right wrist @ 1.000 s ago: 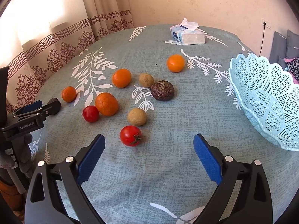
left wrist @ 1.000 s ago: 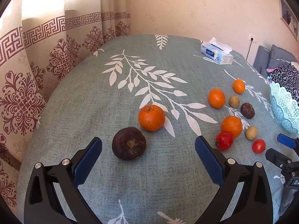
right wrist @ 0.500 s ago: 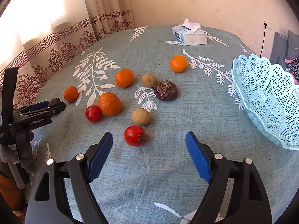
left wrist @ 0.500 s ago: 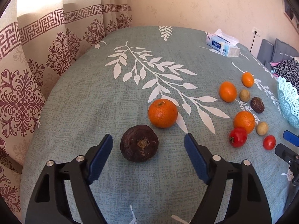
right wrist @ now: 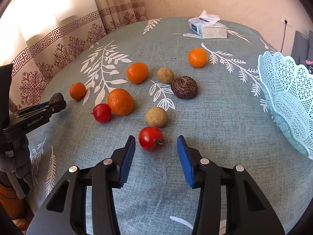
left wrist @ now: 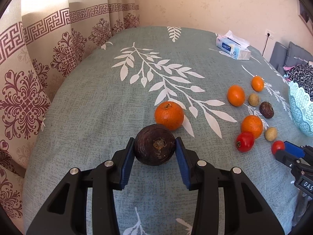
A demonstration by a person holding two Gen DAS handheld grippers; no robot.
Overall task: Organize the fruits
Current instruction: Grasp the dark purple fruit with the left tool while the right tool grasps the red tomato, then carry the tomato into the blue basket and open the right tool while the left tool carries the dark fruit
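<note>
The left claw point(left wrist: 155, 149) pinches the dark fruit point(left wrist: 154, 146) on the worktop point(left wrist: 97, 98), its blue pads touching both sides, just in front of an orange point(left wrist: 169, 115). The right claw point(right wrist: 156, 148) is spread around a tomato point(right wrist: 151, 138), pads apart from it. The basket point(right wrist: 287, 101) stands at right.

Tissue box point(right wrist: 207, 29) sat at the worktop's point(left wrist: 93, 101) far edge. Patterned curtain point(left wrist: 39, 58) hung along the left. Wall socket point(right wrist: 285, 22) was visible.
</note>
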